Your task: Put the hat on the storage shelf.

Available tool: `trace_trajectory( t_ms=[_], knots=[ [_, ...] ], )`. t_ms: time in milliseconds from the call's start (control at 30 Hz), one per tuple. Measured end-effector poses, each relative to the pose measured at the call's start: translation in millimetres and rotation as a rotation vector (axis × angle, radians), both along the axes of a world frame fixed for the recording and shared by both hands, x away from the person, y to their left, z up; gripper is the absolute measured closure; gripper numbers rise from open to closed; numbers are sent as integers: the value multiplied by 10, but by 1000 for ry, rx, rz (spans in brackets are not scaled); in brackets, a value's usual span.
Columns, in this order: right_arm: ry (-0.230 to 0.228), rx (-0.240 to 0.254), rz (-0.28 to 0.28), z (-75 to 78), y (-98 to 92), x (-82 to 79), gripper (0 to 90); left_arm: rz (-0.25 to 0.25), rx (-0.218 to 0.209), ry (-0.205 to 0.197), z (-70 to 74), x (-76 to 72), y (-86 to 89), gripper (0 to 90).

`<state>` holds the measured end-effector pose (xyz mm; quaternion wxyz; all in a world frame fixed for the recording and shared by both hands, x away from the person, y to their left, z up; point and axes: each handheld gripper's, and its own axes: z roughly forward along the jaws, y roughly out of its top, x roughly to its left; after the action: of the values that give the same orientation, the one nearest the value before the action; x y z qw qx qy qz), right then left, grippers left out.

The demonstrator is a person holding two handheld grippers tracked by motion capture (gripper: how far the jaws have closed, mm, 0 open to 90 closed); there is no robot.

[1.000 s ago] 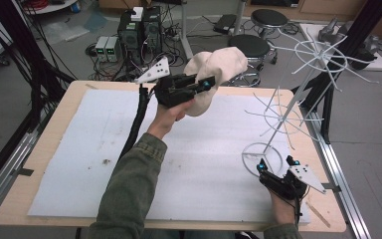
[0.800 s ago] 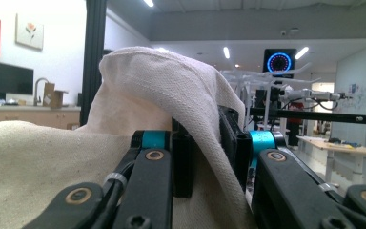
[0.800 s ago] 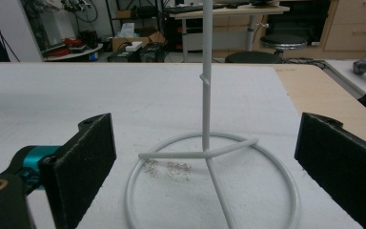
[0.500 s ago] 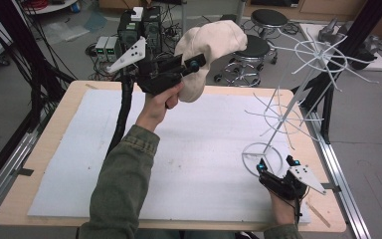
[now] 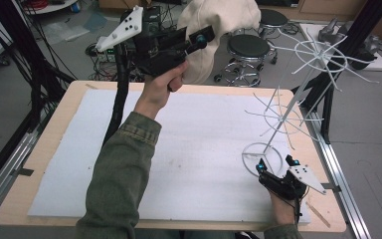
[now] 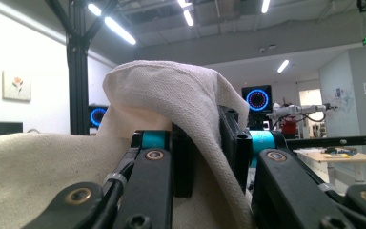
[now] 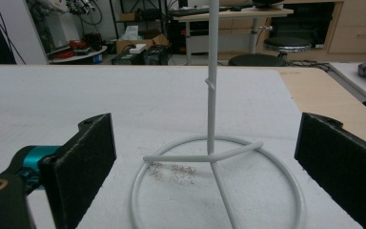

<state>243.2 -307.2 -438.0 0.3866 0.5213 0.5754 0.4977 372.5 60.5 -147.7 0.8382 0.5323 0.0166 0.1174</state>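
A cream cloth hat [image 5: 224, 25] hangs in the air over the table's far edge, and my left gripper [image 5: 204, 39] is shut on a fold of it. In the left gripper view the hat's fabric [image 6: 171, 95] drapes over and between the two black jaws of the left gripper [image 6: 205, 152]. A white wire stand [image 5: 298, 94] with hoops and spokes rises at the right of the table. My right gripper [image 5: 276, 164] rests near the front right corner, open. Its jaws flank the stand's ring base [image 7: 212, 148] without touching it, in the right gripper view [image 7: 205, 162].
A white foam mat [image 5: 204, 149] covers the wooden table [image 5: 74, 94]. Black stools [image 5: 248, 47] and cabled equipment stand beyond the far edge. Black frame posts [image 5: 328, 104] rise beside the table at the right.
My left gripper has lifted the hat higher and farther toward the table's far edge. The right gripper has stayed by the stand's base.
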Motion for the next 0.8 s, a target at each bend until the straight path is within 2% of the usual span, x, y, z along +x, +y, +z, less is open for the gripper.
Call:
trace_trajectory(
  t_ms=[133, 267, 400, 667, 800],
  knots=[
    [-1, -9, 1, -1, -13, -4, 56, 1, -4, -34, 195, -81, -20, 774],
    [2, -3, -2, -2, -14, -5, 56, 8, -19, -38, 300, -102, -18, 773],
    [6, -3, 0, 0, -4, -4, 56, 4, -45, -33, 416, -57, -44, 773],
    [3, -3, -2, -6, -18, 5, 56, -27, -55, -31, 512, -46, -169, 772],
    [5, 7, 1, 0, -19, -5, 57, -72, -75, -39, 534, -98, -267, 772]
  ],
)
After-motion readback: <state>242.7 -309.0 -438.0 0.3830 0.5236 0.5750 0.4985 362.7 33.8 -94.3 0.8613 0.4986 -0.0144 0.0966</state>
